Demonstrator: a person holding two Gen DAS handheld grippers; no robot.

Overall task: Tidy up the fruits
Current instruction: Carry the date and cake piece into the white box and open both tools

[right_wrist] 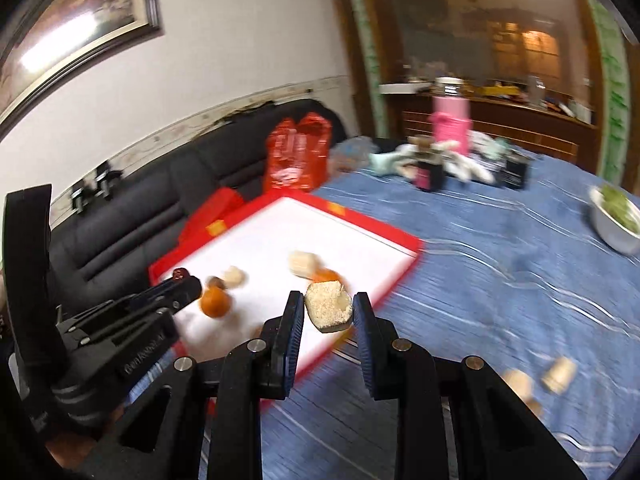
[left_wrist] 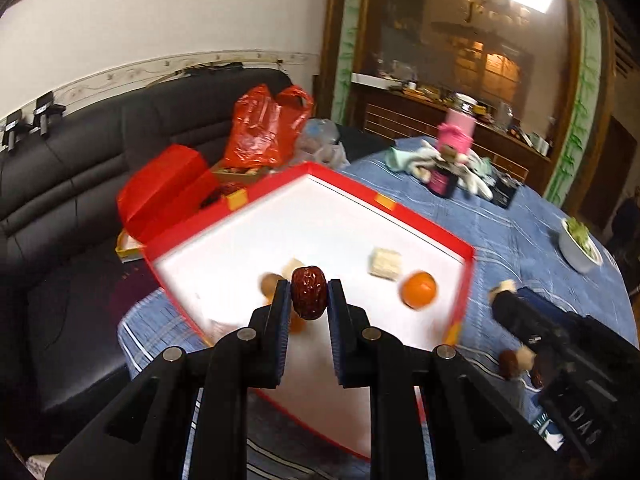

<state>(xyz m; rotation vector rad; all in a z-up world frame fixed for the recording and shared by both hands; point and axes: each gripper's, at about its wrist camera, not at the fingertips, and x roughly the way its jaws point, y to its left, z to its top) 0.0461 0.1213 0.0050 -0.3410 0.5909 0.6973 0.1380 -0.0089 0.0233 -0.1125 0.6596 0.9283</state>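
My left gripper (left_wrist: 308, 294) is shut on a dark red date (left_wrist: 308, 292) and holds it above the near part of a red-rimmed white tray (left_wrist: 424, 226). In the tray lie an orange (left_wrist: 419, 289), a pale cake piece (left_wrist: 385, 263) and more small items behind the date. My right gripper (right_wrist: 329, 312) is shut on a sesame-coated snack piece (right_wrist: 327, 307) above the tray's right edge (right_wrist: 408, 266). The right wrist view shows the left gripper (right_wrist: 182, 284) at left, an orange (right_wrist: 216, 302) and pale pieces (right_wrist: 304, 262) in the tray.
The table has a blue cloth (right_wrist: 480, 260). Loose pale pieces (right_wrist: 558, 374) lie on it at right. A white bowl of greens (right_wrist: 618, 222), a pink container (right_wrist: 450, 124) and rags stand at the back. A black sofa (left_wrist: 72, 184) with red bags (left_wrist: 264, 128) lies left.
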